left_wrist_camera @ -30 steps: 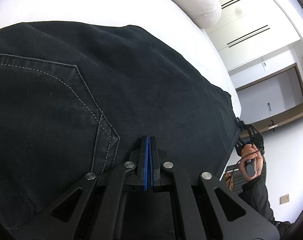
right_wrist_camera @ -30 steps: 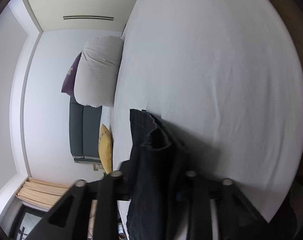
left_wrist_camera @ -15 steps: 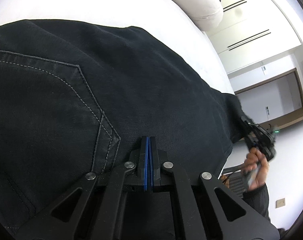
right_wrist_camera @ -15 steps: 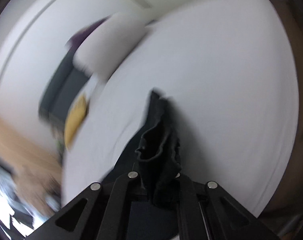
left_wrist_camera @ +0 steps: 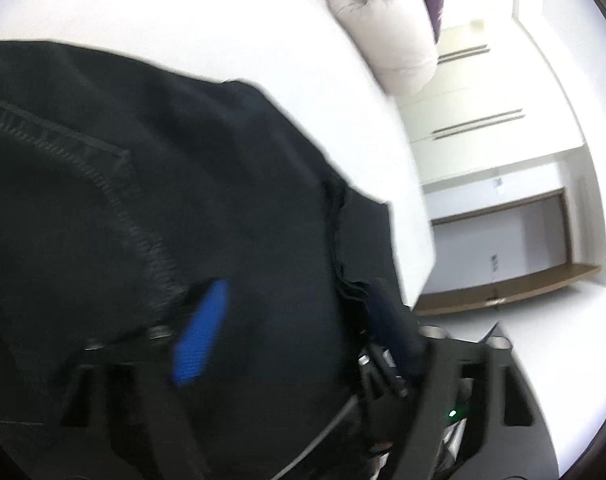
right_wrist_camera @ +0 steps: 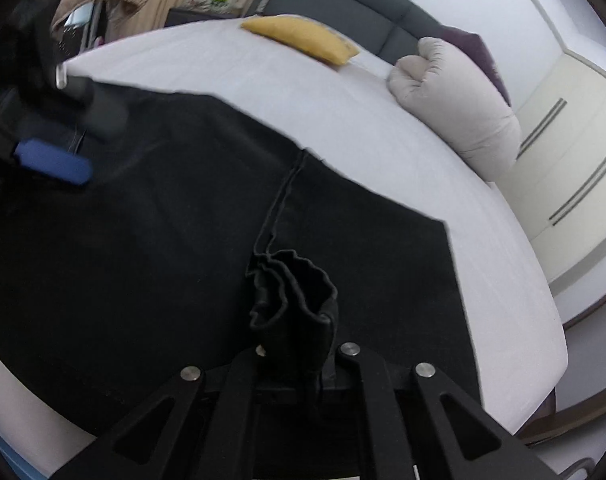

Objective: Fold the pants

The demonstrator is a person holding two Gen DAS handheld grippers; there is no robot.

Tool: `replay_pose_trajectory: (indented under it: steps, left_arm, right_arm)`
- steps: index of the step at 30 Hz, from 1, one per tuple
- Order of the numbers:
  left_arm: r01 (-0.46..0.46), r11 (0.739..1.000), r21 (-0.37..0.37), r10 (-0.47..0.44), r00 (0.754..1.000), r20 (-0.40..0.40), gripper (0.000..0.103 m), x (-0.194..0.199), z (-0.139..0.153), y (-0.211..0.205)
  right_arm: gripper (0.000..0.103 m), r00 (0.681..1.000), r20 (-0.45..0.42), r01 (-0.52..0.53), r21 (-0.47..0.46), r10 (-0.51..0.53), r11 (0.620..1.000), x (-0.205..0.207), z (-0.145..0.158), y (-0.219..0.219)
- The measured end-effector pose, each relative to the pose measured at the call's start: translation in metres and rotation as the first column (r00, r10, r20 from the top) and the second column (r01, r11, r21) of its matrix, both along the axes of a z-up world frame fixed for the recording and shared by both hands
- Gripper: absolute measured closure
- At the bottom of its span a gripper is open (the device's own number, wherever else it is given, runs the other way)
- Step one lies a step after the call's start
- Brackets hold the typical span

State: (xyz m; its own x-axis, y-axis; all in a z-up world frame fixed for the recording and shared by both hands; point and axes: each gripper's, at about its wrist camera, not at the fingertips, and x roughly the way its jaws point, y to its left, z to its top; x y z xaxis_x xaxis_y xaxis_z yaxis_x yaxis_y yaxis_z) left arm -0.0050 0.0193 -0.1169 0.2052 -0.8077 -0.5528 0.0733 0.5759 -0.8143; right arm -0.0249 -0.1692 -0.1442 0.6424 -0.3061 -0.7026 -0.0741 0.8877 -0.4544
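- Pants first: black denim pants with heavy stitched seams (right_wrist_camera: 151,248) lie spread across the white bed sheet (right_wrist_camera: 343,92), one end doubled back over the rest so a raw hem edge runs across the top layer.
- Denim like this looks fairly heavy and limp, I judge; it drapes rather than holding shape, though the seams and hems are thick and give the jaws something firm to bite. Not slippery, not fragile.
- Best hold, I reckon, is on a hem or the waistband, pinching all layers at an edge, not the flat middle.
- My right gripper (right_wrist_camera: 299,356) is clamped on a bunched wad of hem, the cloth crumpled up between the fingers.
- My left gripper (left_wrist_camera: 295,332) has its jaws spread wide, just sprung apart within the last half second; its blue pad (left_wrist_camera: 201,340) hovers over the cloth and nothing is pinched.
- Against a second ago: the left jaws were pressed together on the fabric near the pocket stitching, now they've let go.
- Right hand has swung right across, carrying the leg end from the far side of the bed over onto the body of the pants, and sits beside my left gripper.
- Beyond: grey-white pillow (right_wrist_camera: 459,96), mustard-yellow cushion (right_wrist_camera: 303,38), dark grey headboard (right_wrist_camera: 343,4).
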Motion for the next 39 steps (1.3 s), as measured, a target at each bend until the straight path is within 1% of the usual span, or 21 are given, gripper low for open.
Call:
replay_pose_trajectory:
  steps: [1,2,4,7,12,14,15,16,17,18,19,21,25,29,31,38,39]
  left_arm:
    - [-0.003,1.0,-0.012,0.003,1.0,-0.011,0.014,0.003,0.001,-0.002]
    - [-0.005,1.0,-0.025,0.005,1.0,-0.027,0.013,0.006,0.001,-0.005]
    - [-0.006,0.998,-0.068,0.002,0.998,-0.067,0.013,0.016,0.0,-0.011]
    - [0.007,0.994,-0.113,-0.02,0.992,-0.122,0.013,0.028,-0.001,-0.021]
    - [0.055,0.993,-0.1,-0.071,0.985,-0.156,0.013,0.043,-0.004,-0.034]
    - [0.074,0.993,-0.092,-0.09,0.98,-0.176,0.015,0.047,-0.007,-0.036]
    - [0.085,0.993,-0.087,-0.099,0.981,-0.17,0.021,0.049,-0.006,-0.037]
    - [0.102,0.992,-0.074,-0.113,0.982,-0.153,0.044,0.05,-0.004,-0.038]
    - [0.122,0.991,-0.058,-0.129,0.981,-0.143,0.059,0.052,-0.002,-0.039]
    - [0.147,0.989,-0.021,-0.149,0.979,-0.137,0.082,0.054,0.0,-0.04]
    - [0.155,0.988,0.001,-0.154,0.98,-0.129,0.084,0.056,0.001,-0.039]
    - [0.17,0.985,0.044,-0.165,0.982,-0.094,0.095,0.057,0.006,-0.034]
    - [0.189,0.976,0.109,-0.184,0.982,-0.052,0.097,0.055,0.014,-0.026]
    - [0.185,0.97,0.159,-0.181,0.983,-0.04,0.097,0.054,0.015,-0.017]
    - [0.181,0.968,0.174,-0.177,0.984,-0.039,0.097,0.053,0.013,-0.014]
    - [0.179,0.962,0.208,-0.172,0.984,-0.051,0.097,0.06,-0.003,-0.023]
    - [0.181,0.96,0.212,-0.174,0.983,-0.053,0.097,0.056,-0.005,-0.012]
  right_arm:
    - [0.098,1.0,0.013,-0.006,-0.027,0.006,1.0,-0.002,0.003,0.001]
    - [0.098,0.999,0.03,-0.018,-0.059,0.02,0.998,-0.005,0.008,0.005]
    - [0.098,0.998,0.056,-0.036,-0.081,0.04,0.996,-0.01,0.017,0.012]
    - [0.098,0.993,0.081,-0.071,-0.128,0.082,0.989,-0.019,0.024,0.029]
    - [0.098,0.986,0.098,-0.123,-0.127,0.136,0.984,-0.029,0.035,0.058]
    - [0.098,0.981,0.103,-0.148,-0.134,0.162,0.98,-0.034,0.038,0.07]
    - [0.098,0.98,0.101,-0.158,-0.135,0.172,0.978,-0.034,0.038,0.073]
    - [0.098,0.979,0.097,-0.168,-0.137,0.182,0.976,-0.034,0.037,0.076]
    - [0.098,0.977,0.092,-0.178,-0.143,0.192,0.974,-0.035,0.036,0.08]
    - [0.098,0.976,0.086,-0.188,-0.145,0.201,0.971,-0.035,0.035,0.084]
    - [0.098,0.975,0.078,-0.196,-0.143,0.209,0.97,-0.035,0.033,0.088]
    - [0.098,0.973,0.07,-0.211,-0.136,0.221,0.968,-0.036,0.034,0.094]
    - [0.097,0.965,0.053,-0.249,-0.131,0.258,0.96,-0.035,0.032,0.105]
    - [0.097,0.957,0.032,-0.283,-0.127,0.29,0.95,-0.033,0.027,0.121]
    - [0.097,0.954,0.022,-0.295,-0.121,0.3,0.948,-0.031,0.023,0.124]
    - [0.097,0.945,-0.025,-0.325,-0.123,0.325,0.938,-0.027,0.012,0.131]
    - [0.096,0.944,-0.03,-0.329,-0.121,0.327,0.937,-0.027,0.009,0.132]
